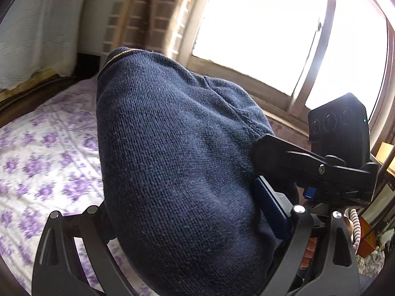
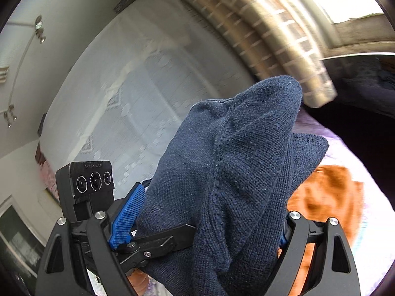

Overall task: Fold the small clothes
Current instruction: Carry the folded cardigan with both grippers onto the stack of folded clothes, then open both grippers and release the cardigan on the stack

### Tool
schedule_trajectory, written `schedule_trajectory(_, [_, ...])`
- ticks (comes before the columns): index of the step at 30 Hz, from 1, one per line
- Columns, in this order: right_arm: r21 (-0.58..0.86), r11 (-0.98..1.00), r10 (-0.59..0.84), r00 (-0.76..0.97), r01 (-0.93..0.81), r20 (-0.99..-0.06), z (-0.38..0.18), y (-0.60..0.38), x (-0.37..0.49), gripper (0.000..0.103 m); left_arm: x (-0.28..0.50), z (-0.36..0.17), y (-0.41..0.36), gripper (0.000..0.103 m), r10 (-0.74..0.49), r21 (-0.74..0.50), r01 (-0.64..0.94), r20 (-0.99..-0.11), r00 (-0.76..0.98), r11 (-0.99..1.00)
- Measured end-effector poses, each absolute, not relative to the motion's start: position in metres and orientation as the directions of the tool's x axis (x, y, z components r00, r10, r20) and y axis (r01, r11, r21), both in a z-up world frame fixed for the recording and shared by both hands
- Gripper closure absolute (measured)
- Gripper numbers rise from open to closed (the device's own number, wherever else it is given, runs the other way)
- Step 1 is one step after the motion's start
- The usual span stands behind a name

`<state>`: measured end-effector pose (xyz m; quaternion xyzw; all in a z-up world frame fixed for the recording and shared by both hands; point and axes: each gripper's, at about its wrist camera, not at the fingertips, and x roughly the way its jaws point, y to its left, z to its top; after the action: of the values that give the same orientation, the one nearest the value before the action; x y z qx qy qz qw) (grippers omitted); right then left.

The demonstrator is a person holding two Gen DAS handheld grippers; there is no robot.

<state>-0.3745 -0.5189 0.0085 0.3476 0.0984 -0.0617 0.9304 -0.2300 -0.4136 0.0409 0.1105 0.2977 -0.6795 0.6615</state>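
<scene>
White sheeting printed with purple flowers covers the bed [image 1: 37,153], which fills the lower left of the left wrist view. Behind it hangs a pale lace curtain [image 1: 37,37]. A bare brick wall [image 1: 148,12] stands beside the curtain, and a wide, bright window [image 1: 259,24] in a worn frame takes up the right. In the right wrist view an orange cloth [image 2: 325,197] lies crumpled on the sheet, low on the right.

The navy knitted garment [image 1: 177,160] is off the bed. It lies bunched over both tools and takes up the middle of each view; a thin yellow stripe edges its top fold.

The left gripper [image 1: 187,222] tilts down towards the bed. The knit hides its fingers — only one blue pad [image 1: 269,212] shows at the garment's right edge. I cannot tell whether these jaws are clenched or released.

The right gripper [image 2: 207,227] points nearer level, at the curtain and wall. Its jaws stand wide apart with the garment heaped between and over them. The ribbed blue pad [image 2: 128,217] on the left is mostly bare, and the cloth meets it only along one edge, so the pads are not pinching the knit — it rests on them.

The two tools are close side by side, and each one's black camera block [image 2: 91,182] shows in the other's view. The tip of a hand [image 2: 139,281] shows under the left tool.
</scene>
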Motion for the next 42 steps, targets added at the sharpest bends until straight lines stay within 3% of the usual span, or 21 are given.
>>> schedule_trajectory(4, [0.691,0.687,-0.053,0.964,0.225,-0.262,-0.032,-0.550,-0.382,0.015,-0.235,0.014,-0.445,0.012,-0.788,-0.260,0.964,-0.603,-0.123,0.048])
schedule_trajectory(6, [0.695,0.640,-0.086,0.929,0.328,-0.360,-0.070,-0.571,-0.376,0.015,-0.230,-0.018,-0.463,0.010,-0.735,-0.211,0.969,-0.676,-0.051,0.127])
schedule_trajectory(7, [0.696,0.624,-0.087,0.917,0.355,-0.390,-0.087,-0.576,-0.372,0.019,-0.227,-0.030,-0.468,0.004,-0.720,-0.196,0.968,-0.694,-0.025,0.155])
schedule_trajectory(8, [0.707,0.619,-0.076,0.922,0.343,-0.381,-0.104,-0.582,-0.370,0.029,-0.220,-0.043,-0.470,0.004,-0.716,-0.237,0.958,-0.696,-0.053,0.159])
schedule_trajectory(10, [0.742,0.608,-0.059,0.948,0.281,-0.311,-0.115,-0.588,-0.377,0.033,-0.207,-0.059,-0.472,0.004,-0.710,-0.365,0.918,-0.688,-0.153,0.155])
schedule_trajectory(12, [0.764,0.590,-0.049,0.956,0.262,-0.290,-0.117,-0.592,-0.383,0.037,-0.206,-0.060,-0.470,0.004,-0.714,-0.375,0.915,-0.681,-0.161,0.151])
schedule_trajectory(17, [0.760,0.594,-0.060,0.956,0.265,-0.287,-0.106,-0.588,-0.384,0.035,-0.206,-0.049,-0.460,0.005,-0.721,-0.367,0.913,-0.680,-0.134,0.177])
schedule_trajectory(18, [0.743,0.604,-0.088,0.951,0.288,-0.296,-0.098,-0.585,-0.388,0.035,-0.206,-0.042,-0.452,0.005,-0.734,-0.364,0.915,-0.667,-0.128,0.171])
schedule_trajectory(20, [0.700,0.628,-0.152,0.936,0.340,-0.318,-0.086,-0.581,-0.399,0.024,-0.205,-0.016,-0.434,0.005,-0.783,-0.327,0.934,-0.615,-0.093,0.146])
schedule_trajectory(23, [0.617,0.680,-0.244,0.916,0.395,-0.317,-0.060,-0.570,-0.412,0.022,-0.193,0.013,-0.418,0.005,-0.827,-0.276,0.942,-0.562,0.002,0.190])
schedule_trajectory(29, [0.472,0.781,-0.307,0.910,0.409,-0.280,-0.013,-0.547,-0.401,0.022,-0.178,-0.005,-0.450,0.004,-0.746,-0.196,0.934,-0.659,0.099,0.297])
schedule_trajectory(34, [0.398,0.784,-0.274,0.841,0.476,-0.466,-0.057,-0.554,-0.353,0.021,-0.163,-0.031,-0.449,0.004,-0.762,-0.368,0.885,-0.647,-0.024,0.285])
schedule_trajectory(36, [0.314,0.805,-0.331,0.820,0.504,-0.467,-0.063,-0.547,-0.348,0.021,-0.166,-0.034,-0.451,0.004,-0.753,-0.355,0.893,-0.657,-0.028,0.277])
schedule_trajectory(42, [0.300,0.805,-0.324,0.803,0.511,-0.500,-0.050,-0.548,-0.342,0.019,-0.167,-0.020,-0.417,0.004,-0.780,-0.366,0.890,-0.625,-0.019,0.272])
